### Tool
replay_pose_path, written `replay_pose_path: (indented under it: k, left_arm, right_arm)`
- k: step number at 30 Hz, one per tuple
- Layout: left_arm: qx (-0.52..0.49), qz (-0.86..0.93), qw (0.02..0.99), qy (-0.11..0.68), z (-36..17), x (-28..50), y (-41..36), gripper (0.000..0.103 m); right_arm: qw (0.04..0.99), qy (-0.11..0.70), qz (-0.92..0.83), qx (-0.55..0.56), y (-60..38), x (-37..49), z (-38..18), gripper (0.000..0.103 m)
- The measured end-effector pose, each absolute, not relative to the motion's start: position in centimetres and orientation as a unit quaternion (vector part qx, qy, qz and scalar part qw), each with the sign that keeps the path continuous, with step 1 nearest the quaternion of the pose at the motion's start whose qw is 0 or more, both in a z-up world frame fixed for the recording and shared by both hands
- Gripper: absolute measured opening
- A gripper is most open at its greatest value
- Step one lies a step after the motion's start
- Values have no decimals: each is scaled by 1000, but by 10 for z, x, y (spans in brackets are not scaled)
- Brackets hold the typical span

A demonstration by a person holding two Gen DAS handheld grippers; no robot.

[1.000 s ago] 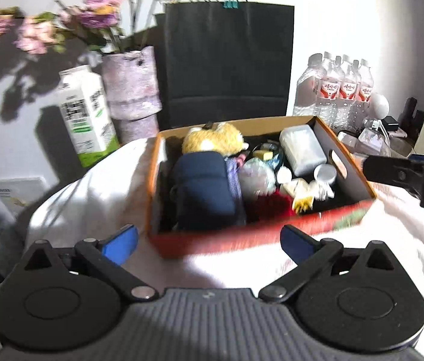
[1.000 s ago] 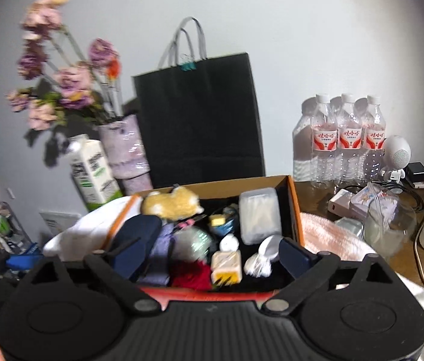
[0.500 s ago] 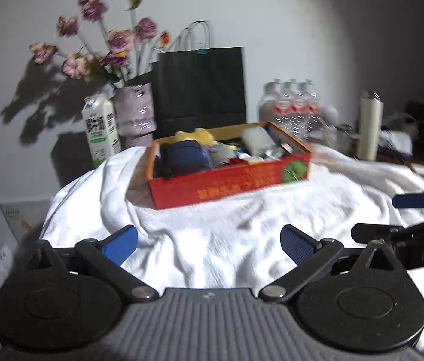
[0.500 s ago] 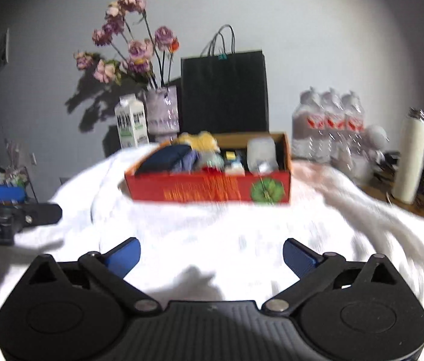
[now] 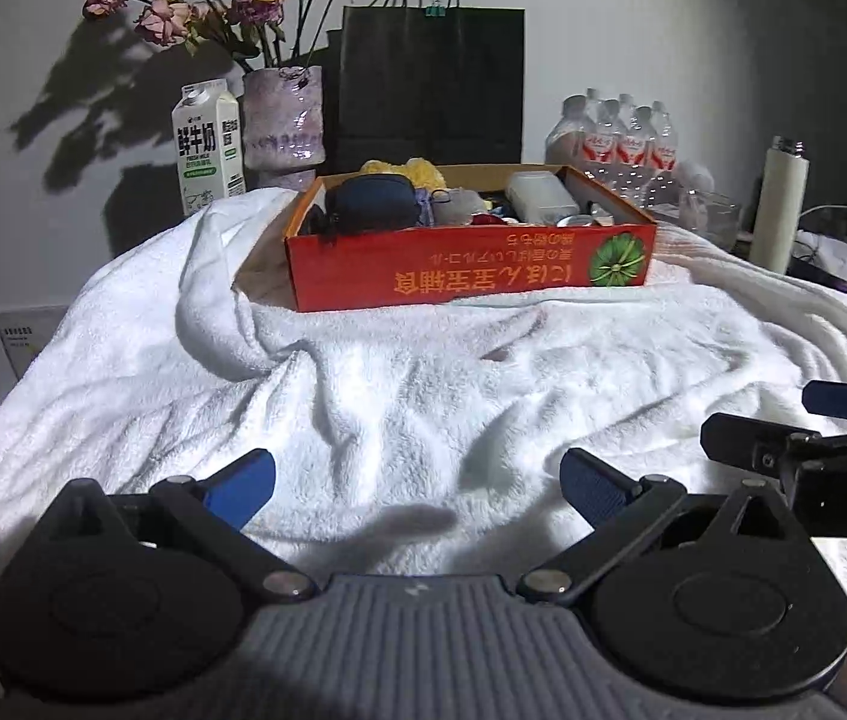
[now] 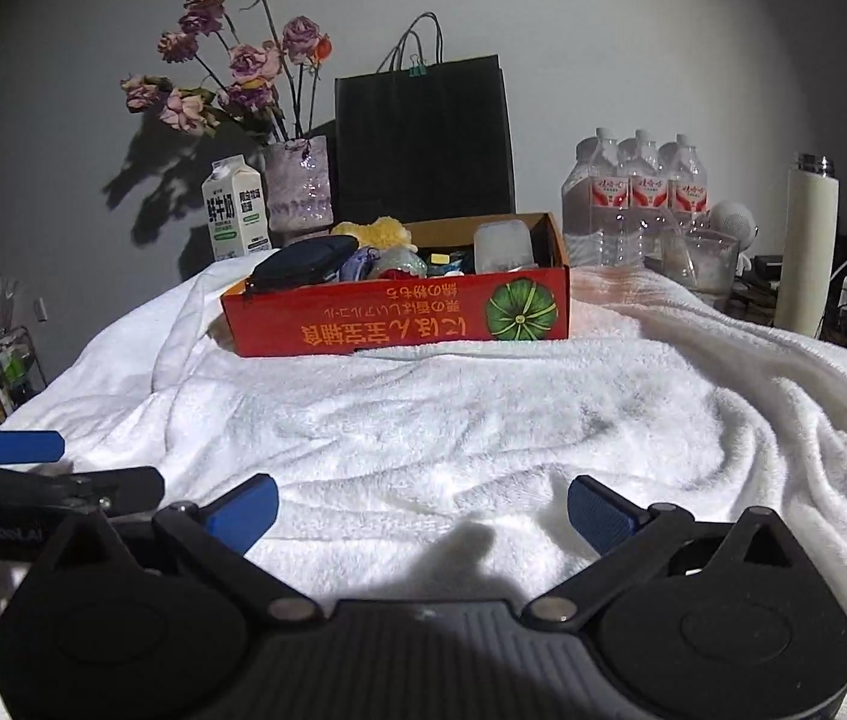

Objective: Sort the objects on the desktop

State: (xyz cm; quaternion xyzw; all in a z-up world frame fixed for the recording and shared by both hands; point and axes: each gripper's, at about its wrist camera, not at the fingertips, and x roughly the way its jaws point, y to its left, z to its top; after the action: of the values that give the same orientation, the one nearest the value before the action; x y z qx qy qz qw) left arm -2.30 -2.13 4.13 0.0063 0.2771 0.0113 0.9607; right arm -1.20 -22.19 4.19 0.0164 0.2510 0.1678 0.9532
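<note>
A red cardboard box (image 5: 471, 273) (image 6: 399, 321) stands on the white towel (image 5: 423, 384) (image 6: 453, 420) at the far side. It holds a dark blue pouch (image 5: 372, 204) (image 6: 303, 261), a yellow plush (image 5: 417, 171), a clear plastic container (image 5: 540, 195) (image 6: 504, 246) and several small items. My left gripper (image 5: 417, 489) is open and empty, low over the near towel. My right gripper (image 6: 423, 513) is open and empty, beside it; it shows at the right edge of the left wrist view (image 5: 813, 426).
Behind the box stand a milk carton (image 5: 207, 144), a vase of dried flowers (image 5: 282, 117), a black paper bag (image 5: 432, 84) and water bottles (image 5: 621, 141). A white flask (image 5: 777, 204) and a glass container (image 6: 699, 258) stand at right, with cables beyond.
Both grippers have drawn back from above the box to low over the near towel. The box now stands far ahead. Both stay open and empty.
</note>
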Motion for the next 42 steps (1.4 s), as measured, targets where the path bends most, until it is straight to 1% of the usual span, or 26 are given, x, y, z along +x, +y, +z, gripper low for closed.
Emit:
replay_pose_path:
  k: [6,16,22,28,33,42]
  left_arm:
    - [6,27,955,295,28,-7,-22,103]
    - [13,36,950,309,16,5,-20,103]
    - [14,32,951,307,13,7,-21,103]
    - [-5,28,949,315,11,9,-17,103]
    - [-41,14,945,325,8,12,-7,103]
    - [-21,8,946,325,9,9,-11,103]
  right_arm:
    - [954,255,159,-10,-211,4,34,103]
    - [944,288,158,-26,-196,17,19,103]
    - [934,326,146,-19,-199,27,11,103]
    - [934,328,134,-43,-196,21,10,103]
    - [933,333,133,-39,-196,23,9,103]
    - [933,332,133,-28,-198,30,9,103]
